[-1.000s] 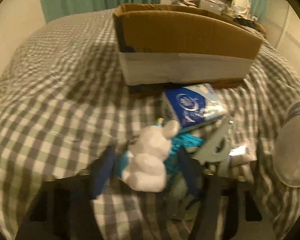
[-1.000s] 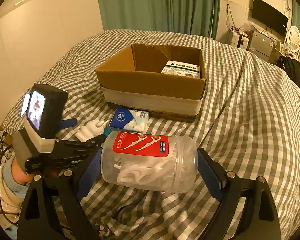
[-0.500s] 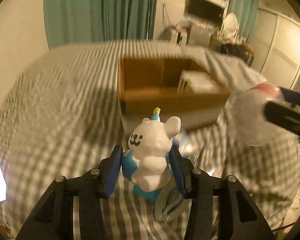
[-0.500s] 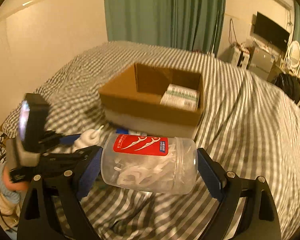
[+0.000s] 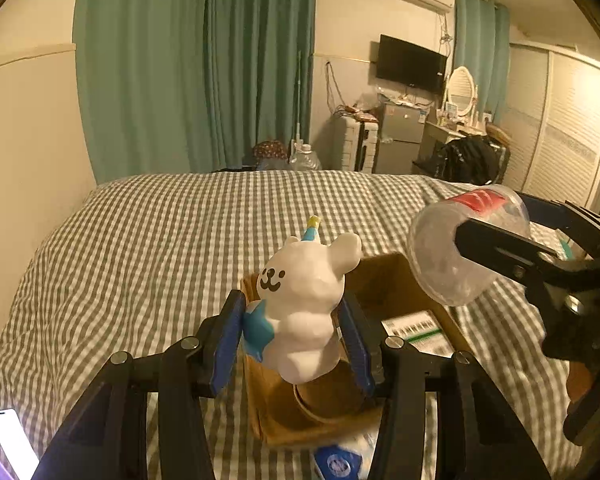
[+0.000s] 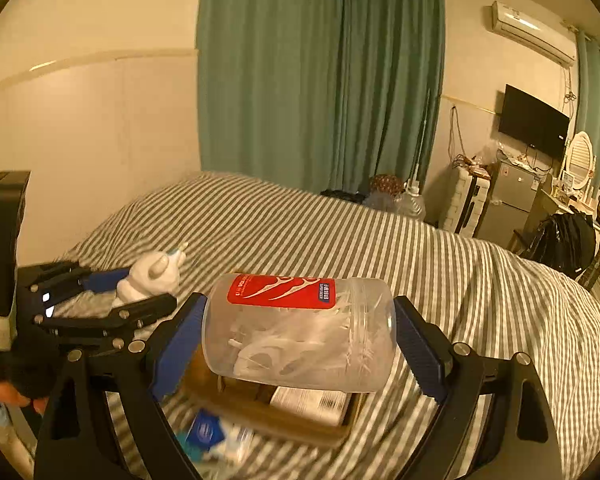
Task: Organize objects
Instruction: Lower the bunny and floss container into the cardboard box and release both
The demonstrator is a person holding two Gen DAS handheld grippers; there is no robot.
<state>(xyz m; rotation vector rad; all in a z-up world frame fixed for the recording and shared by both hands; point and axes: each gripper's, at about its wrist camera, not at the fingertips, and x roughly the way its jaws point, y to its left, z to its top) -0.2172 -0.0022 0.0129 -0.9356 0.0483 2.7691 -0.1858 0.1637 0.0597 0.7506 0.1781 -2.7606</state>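
Both tools raised: glossy bear [image 5: 304, 300], clear jar [image 6: 300, 332].

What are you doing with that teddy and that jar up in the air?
Tidying things into a box. The left hand-held gripper is shut on a white bear figurine with a blue star. The right hand-held gripper is shut on a clear plastic jar of floss picks with a red label. Both are held above the open brown cardboard box on the grey checked bed.
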